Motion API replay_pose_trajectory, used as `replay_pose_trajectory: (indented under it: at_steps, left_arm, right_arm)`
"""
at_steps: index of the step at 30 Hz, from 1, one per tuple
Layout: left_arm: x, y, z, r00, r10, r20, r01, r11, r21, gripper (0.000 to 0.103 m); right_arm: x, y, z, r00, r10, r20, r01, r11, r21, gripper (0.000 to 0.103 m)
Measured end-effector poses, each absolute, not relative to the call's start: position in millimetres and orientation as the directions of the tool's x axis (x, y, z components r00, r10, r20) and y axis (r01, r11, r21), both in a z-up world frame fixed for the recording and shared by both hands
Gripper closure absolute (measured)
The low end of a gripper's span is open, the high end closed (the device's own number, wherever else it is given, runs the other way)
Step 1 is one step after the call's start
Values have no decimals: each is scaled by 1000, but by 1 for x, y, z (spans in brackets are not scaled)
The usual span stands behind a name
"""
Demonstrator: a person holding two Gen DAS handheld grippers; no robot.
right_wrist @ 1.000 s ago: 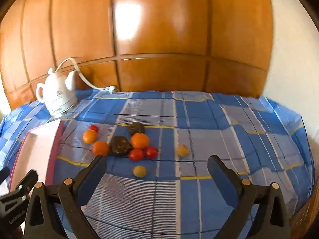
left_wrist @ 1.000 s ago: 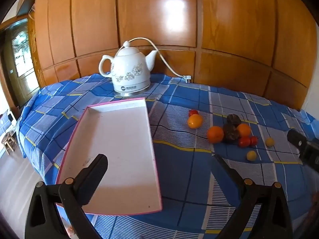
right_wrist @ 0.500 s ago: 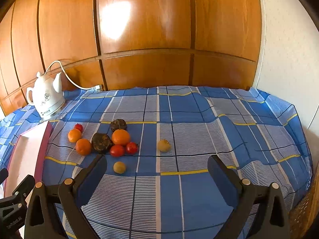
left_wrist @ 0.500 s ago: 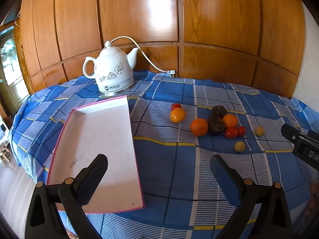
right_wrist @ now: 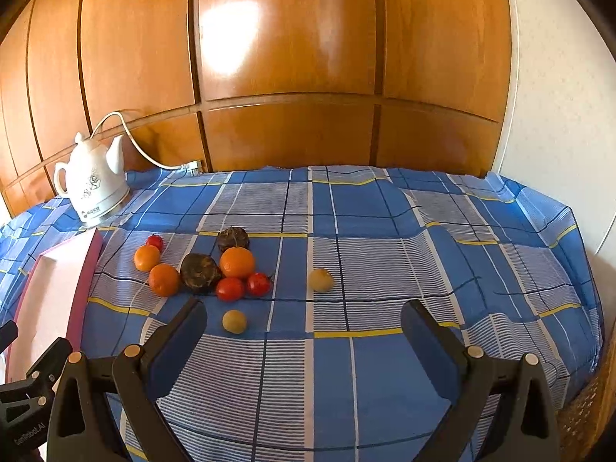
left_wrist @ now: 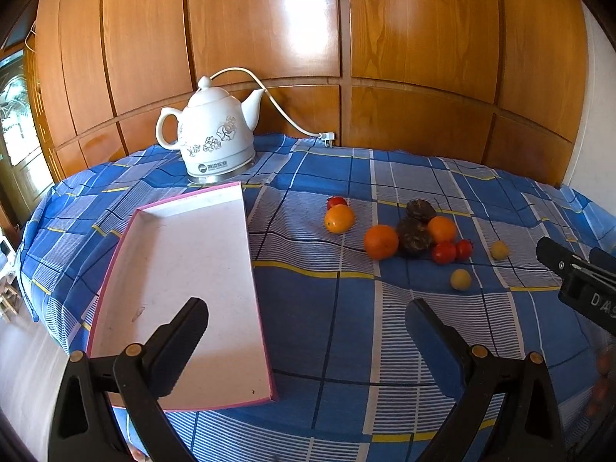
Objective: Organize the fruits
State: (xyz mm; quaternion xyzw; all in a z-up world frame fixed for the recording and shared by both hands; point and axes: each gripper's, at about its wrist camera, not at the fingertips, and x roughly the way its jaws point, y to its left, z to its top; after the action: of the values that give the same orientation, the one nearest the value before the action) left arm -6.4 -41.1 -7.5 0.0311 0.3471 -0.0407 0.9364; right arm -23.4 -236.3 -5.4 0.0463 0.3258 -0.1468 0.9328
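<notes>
Left gripper jaws wide, empty, above near end of tray. Right gripper jaws wide, empty, above cloth. Fruits lie clustered on cloth just right of tray: oranges, tomatoes, two dark fruits, two small yellow ones apart. Kettle behind tray

The right gripper, seen from the left wrist, bears white letters "DAS", cut off by the frame edge. The left gripper, seen from the right wrist, carries small print reading roughly "GenRobot.AI". The kettle has a dark oval logo on its base, its characters too small to read.
</notes>
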Motion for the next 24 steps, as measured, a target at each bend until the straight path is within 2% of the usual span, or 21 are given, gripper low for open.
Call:
replay_pose_trajectory:
  at_steps: [24]
  left_arm:
    - [-2,-47,-13,722,-88,-687,140,990,21,0]
  right_arm:
    - [-18,-233,-17,728,-185,-660,254,967,9,1]
